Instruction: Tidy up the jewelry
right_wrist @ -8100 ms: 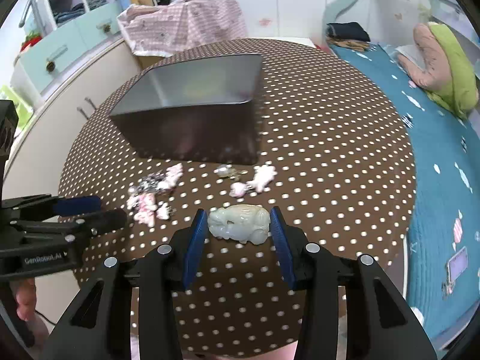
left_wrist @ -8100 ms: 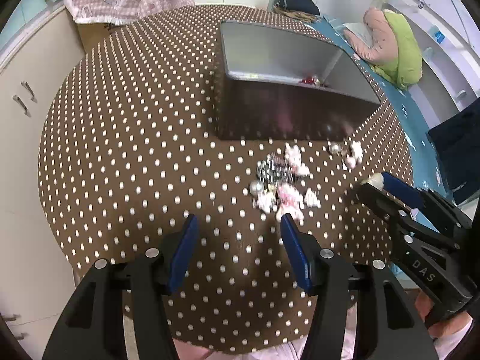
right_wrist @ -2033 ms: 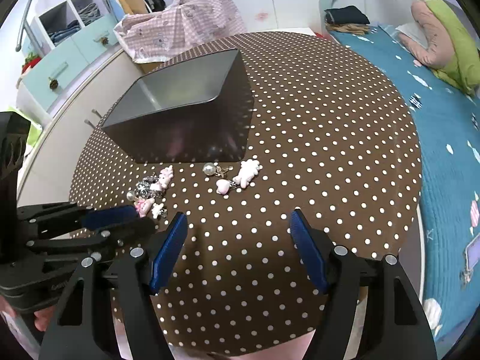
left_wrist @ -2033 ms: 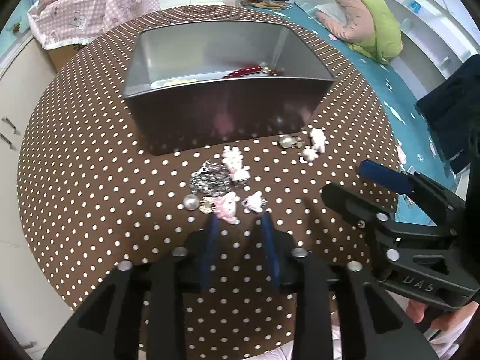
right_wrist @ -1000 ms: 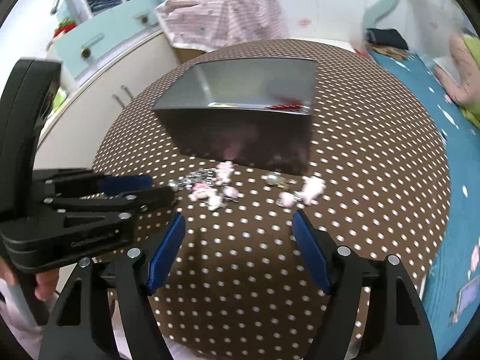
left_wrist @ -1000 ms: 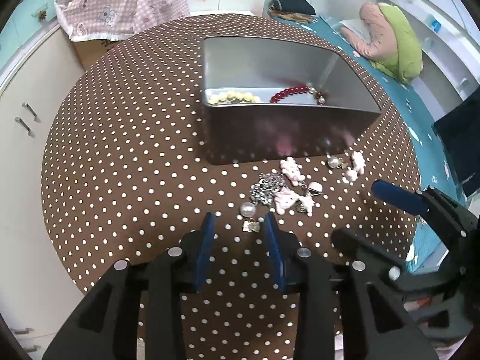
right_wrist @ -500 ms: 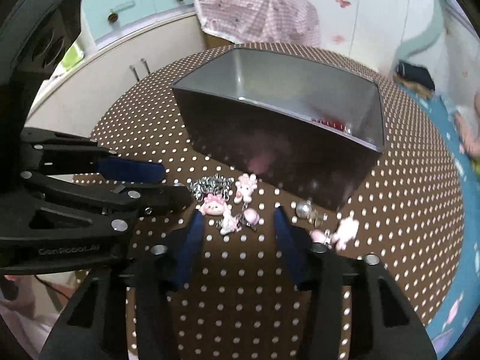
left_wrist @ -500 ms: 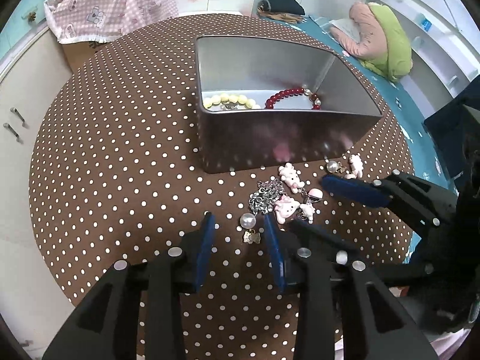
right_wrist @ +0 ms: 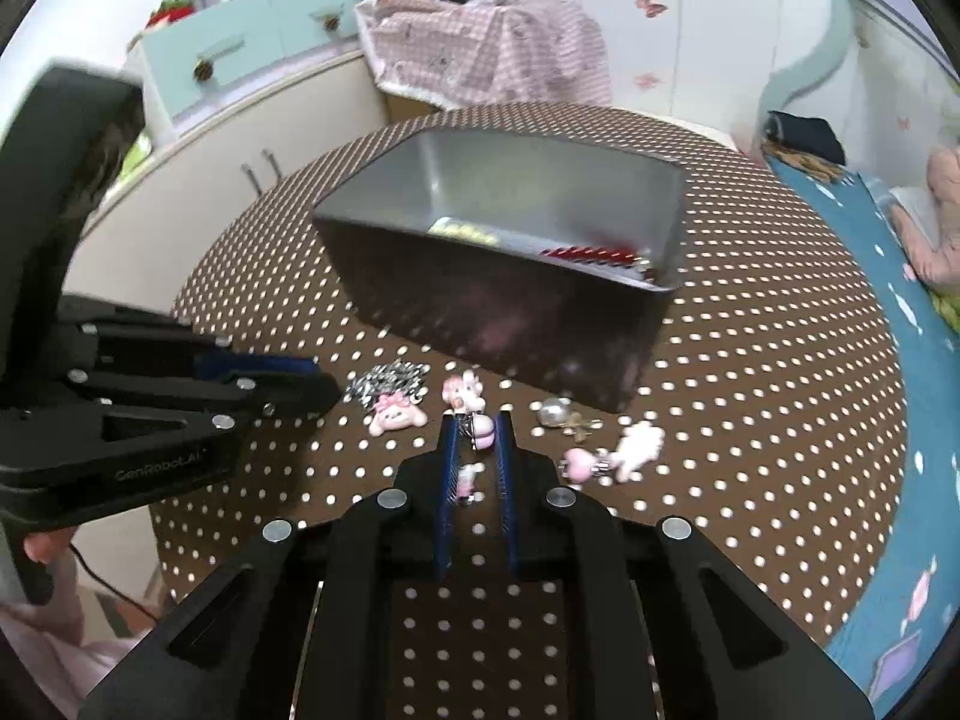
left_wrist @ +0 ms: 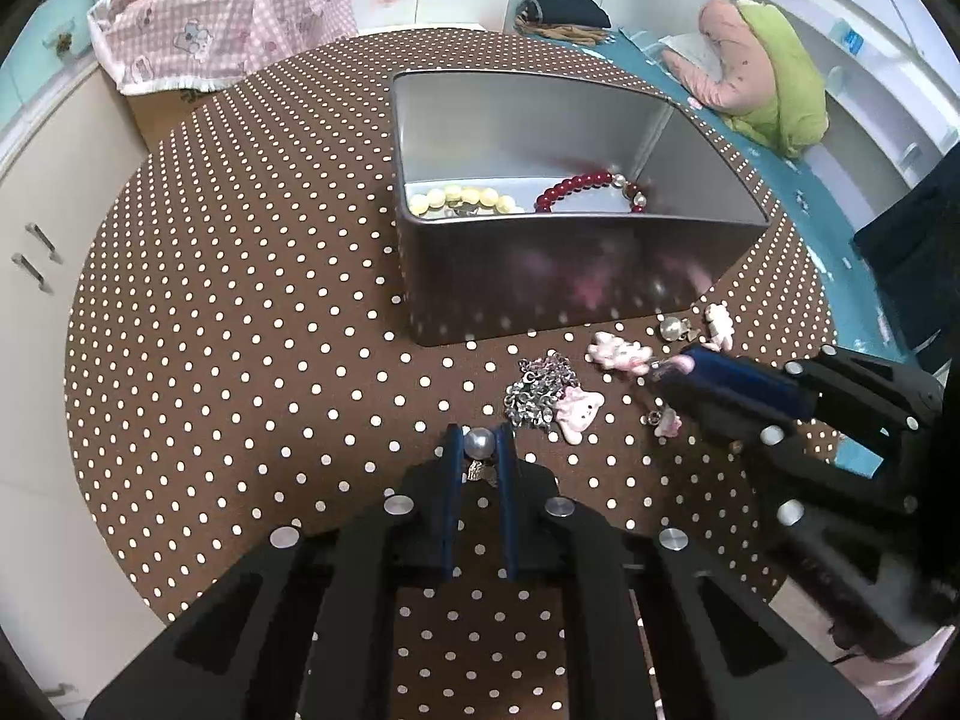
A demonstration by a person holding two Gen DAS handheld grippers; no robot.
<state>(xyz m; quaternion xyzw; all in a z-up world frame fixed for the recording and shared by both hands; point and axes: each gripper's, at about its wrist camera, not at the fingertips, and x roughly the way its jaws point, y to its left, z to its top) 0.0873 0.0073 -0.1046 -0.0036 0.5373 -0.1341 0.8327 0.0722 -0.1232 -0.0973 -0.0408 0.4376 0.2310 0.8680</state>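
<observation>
A pink checked cloth (left_wrist: 222,18) lies at the far left of the dotted worktop (left_wrist: 240,312). The metal box (left_wrist: 540,294) stands in the middle with yellow beads (left_wrist: 462,199) and red beads (left_wrist: 576,186) inside. In front, the left tool (left_wrist: 480,443) has just squeezed shut on a pearl charm (left_wrist: 479,443). Beside it lie a silver chain (left_wrist: 537,387) and a pink bunny charm (left_wrist: 579,411). The right tool (right_wrist: 477,429) has just squeezed shut on a pink charm (right_wrist: 483,429).

Tin (right_wrist: 510,312) motion-blurred — beads (right_wrist: 585,252) inside mostly hidden behind wall.
</observation>
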